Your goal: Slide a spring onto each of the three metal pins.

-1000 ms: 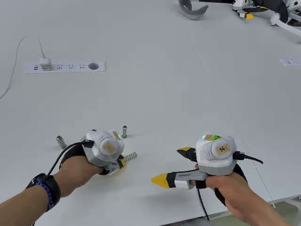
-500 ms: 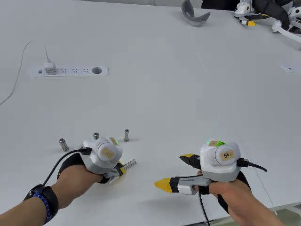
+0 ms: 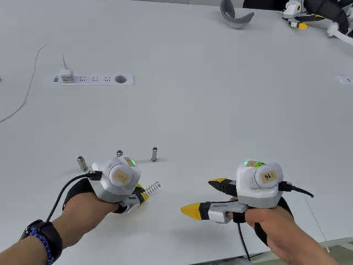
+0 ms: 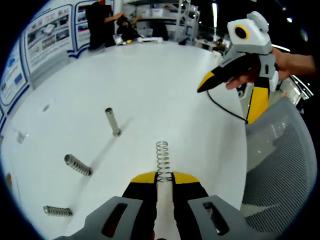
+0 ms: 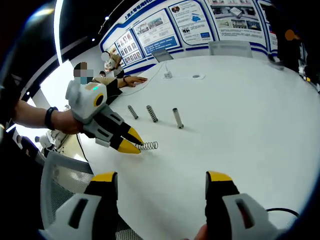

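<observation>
head view: our left gripper (image 3: 141, 193) pinches one end of a spring (image 3: 153, 188), which points to 2 o'clock; the bare pin (image 3: 154, 154) stands at 12 o'clock of it. our right gripper (image 3: 204, 196) gapes, empty.
left gripper view: two sprung pins (image 4: 77, 164) sit at 8 to 9 o'clock of the spring.
right gripper view: jaws wide apart, spring at 11 o'clock.

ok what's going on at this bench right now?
A person is working with a handheld gripper in each hand at a white table. The left gripper is shut on a spring that sticks out ahead of its jaws. Two loaded pins already carry springs. The bare pin has none yet. The right gripper is open and holds nothing.
</observation>
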`<state>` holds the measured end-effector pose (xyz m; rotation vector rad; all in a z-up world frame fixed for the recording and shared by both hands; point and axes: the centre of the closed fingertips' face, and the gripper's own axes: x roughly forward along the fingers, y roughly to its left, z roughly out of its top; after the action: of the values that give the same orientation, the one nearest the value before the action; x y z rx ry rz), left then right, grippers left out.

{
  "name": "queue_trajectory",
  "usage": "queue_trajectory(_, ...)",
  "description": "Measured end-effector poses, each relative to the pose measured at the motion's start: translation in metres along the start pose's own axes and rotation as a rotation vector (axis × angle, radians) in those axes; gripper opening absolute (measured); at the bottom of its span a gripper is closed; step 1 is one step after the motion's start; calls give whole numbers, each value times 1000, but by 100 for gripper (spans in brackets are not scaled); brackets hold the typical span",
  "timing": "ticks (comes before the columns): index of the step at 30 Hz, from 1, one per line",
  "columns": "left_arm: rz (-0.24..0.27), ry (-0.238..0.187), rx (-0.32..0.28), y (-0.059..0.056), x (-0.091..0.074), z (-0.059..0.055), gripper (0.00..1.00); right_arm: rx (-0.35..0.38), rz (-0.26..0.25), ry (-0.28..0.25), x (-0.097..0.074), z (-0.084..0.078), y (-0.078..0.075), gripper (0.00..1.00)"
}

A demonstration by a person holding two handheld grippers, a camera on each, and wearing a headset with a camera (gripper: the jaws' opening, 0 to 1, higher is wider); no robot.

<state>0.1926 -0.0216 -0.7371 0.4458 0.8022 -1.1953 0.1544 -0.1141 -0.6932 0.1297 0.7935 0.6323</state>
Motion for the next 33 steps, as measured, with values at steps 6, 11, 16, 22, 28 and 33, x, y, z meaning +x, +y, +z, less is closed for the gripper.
queue_trajectory(6,2,-19,11,-5,-8,4,10,2,17,-12,2,5,3,70)
queue_trajectory(11,2,-32,32,-10,-19,9,10,16,34,-23,4,7,6,68)
queue_trajectory(16,-3,-43,56,-16,-27,13,10,35,67,-40,7,10,15,64)
queue_trajectory(22,-14,-56,79,-25,-34,19,10,51,106,-53,11,15,24,60)
queue_trajectory(28,-30,-68,107,-38,-37,23,10,80,163,-62,13,17,37,53)
queue_trajectory(33,-44,-78,122,-47,-39,26,10,105,199,-64,14,18,43,47)
